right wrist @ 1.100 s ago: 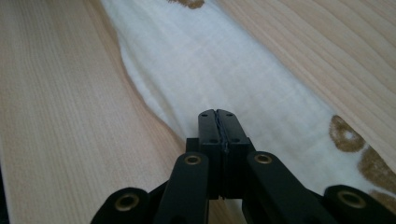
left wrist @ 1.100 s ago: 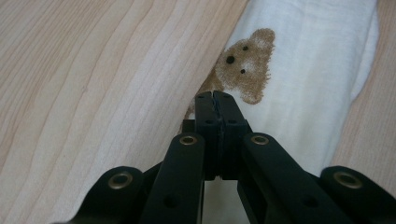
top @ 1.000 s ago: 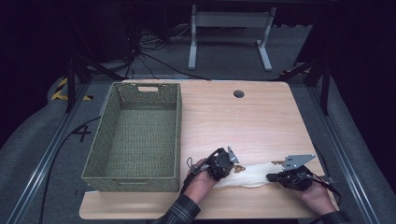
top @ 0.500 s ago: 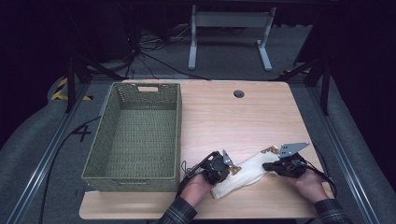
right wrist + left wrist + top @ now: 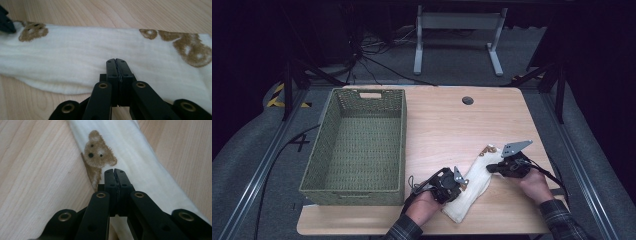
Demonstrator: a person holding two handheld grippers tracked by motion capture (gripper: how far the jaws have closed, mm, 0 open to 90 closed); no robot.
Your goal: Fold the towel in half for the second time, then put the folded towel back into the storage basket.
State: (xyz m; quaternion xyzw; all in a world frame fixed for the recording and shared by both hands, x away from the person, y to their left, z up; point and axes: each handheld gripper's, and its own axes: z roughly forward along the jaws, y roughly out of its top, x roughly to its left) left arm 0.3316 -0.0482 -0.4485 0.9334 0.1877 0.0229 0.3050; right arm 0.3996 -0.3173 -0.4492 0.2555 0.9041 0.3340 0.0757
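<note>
Cream bear-print cloth (image 5: 472,187) flat on table (image 5: 442,125), stretched between left gripper (image 5: 455,180) and right gripper (image 5: 492,167); both jaws pinched together on it

A light wooden desk (image 5: 447,125) with rounded corners carries everything. A green woven basket (image 5: 358,145) stands along its left edge, reaching from near the far edge almost to the near edge, with a handle slot in its far wall. A cream cloth with brown bear prints (image 5: 471,187) lies crumpled toward the near right corner, running slantwise. A small round dark hole (image 5: 468,100) sits near the far edge, right of the middle.
</note>
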